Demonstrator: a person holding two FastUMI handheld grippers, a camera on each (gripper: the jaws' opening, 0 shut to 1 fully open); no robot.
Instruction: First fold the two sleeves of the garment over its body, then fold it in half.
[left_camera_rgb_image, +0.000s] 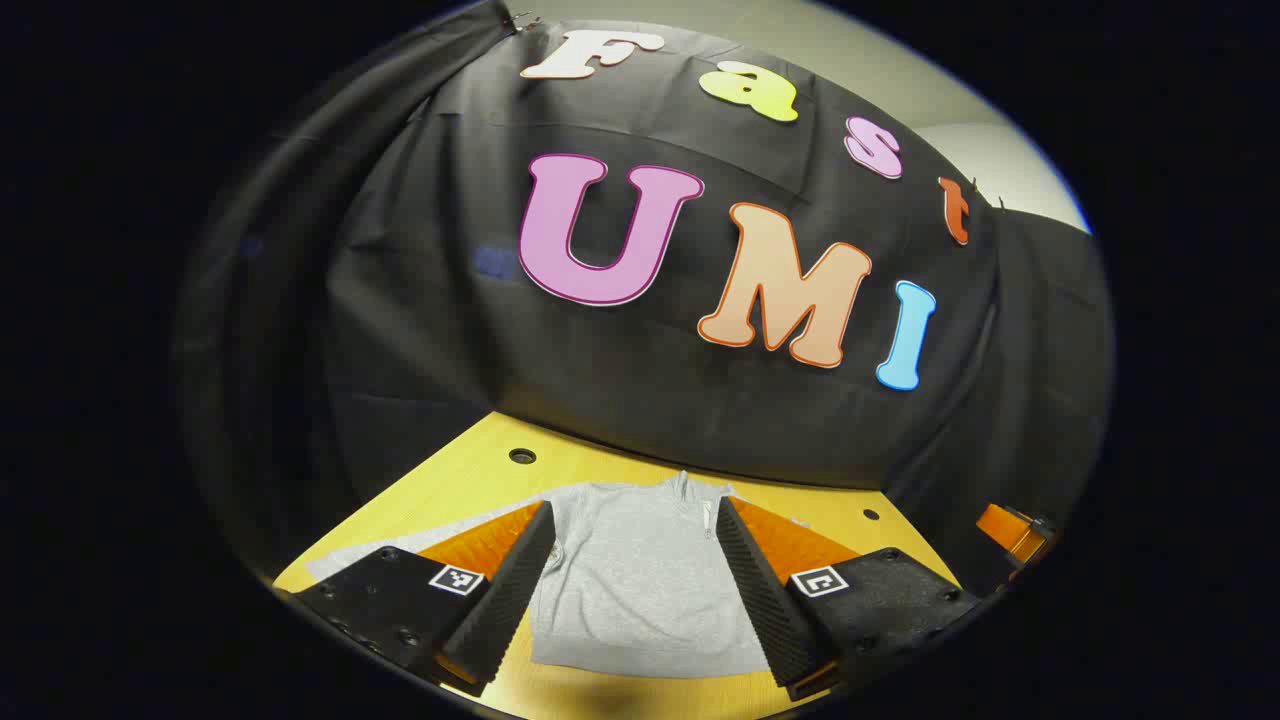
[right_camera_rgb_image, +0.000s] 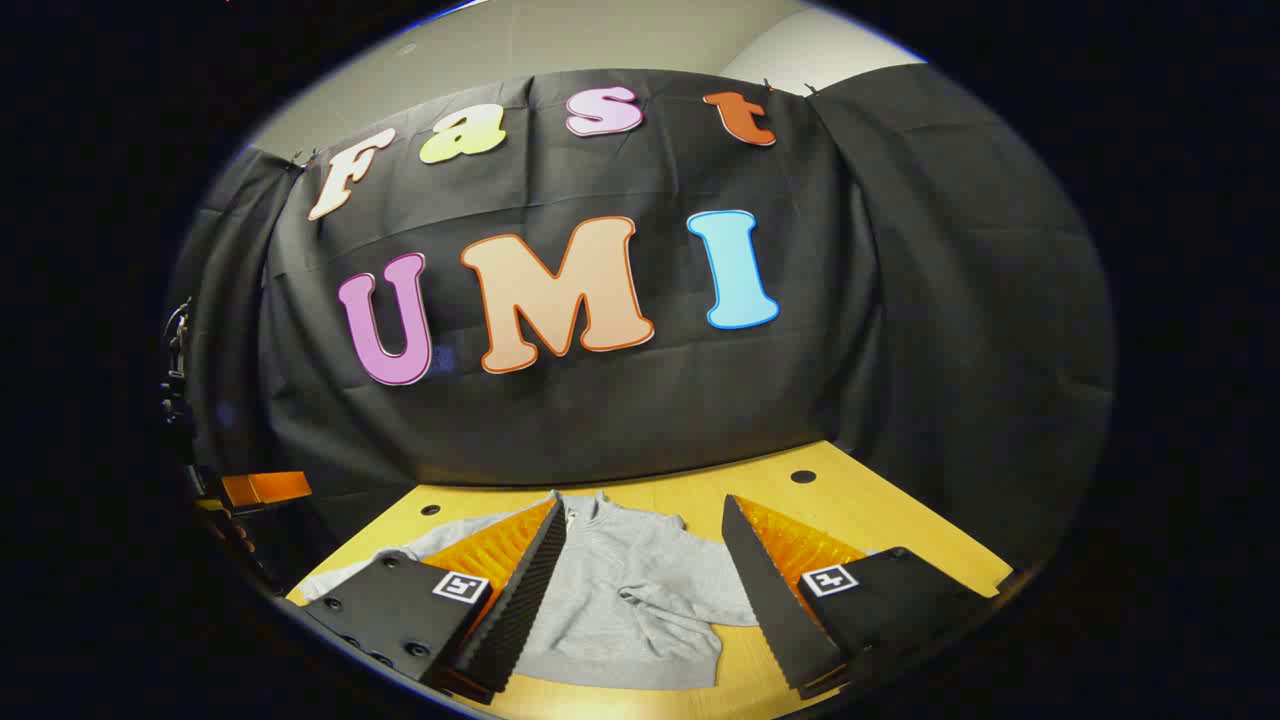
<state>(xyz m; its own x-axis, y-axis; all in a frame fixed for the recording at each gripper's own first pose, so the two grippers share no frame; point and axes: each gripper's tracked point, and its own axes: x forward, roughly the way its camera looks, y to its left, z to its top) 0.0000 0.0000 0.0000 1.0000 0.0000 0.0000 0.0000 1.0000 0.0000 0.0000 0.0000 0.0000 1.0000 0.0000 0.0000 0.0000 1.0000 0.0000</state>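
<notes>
Left gripper (left_camera_rgb_image: 634, 520) hangs above the wooden table (left_camera_rgb_image: 470, 478), fingers spread wide, holding nothing. Grey garment (left_camera_rgb_image: 640, 580) lies flat on the table, one sleeve (right_camera_rgb_image: 670, 605) folded over its body. Right gripper (right_camera_rgb_image: 640, 520) hangs gaping too, empty.

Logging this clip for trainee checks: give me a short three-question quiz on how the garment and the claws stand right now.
1. True or false: the left claw and the right claw are both open, gripping nothing.
2. The grey fleece zip-neck sweatshirt lies on: A) a yellow wooden table; B) a white plastic chair; C) a blue carpet.
3. Fill in: one grey sleeve lies folded across the sweatshirt's ____.
Key: 1 true; 2 A; 3 body.
</notes>
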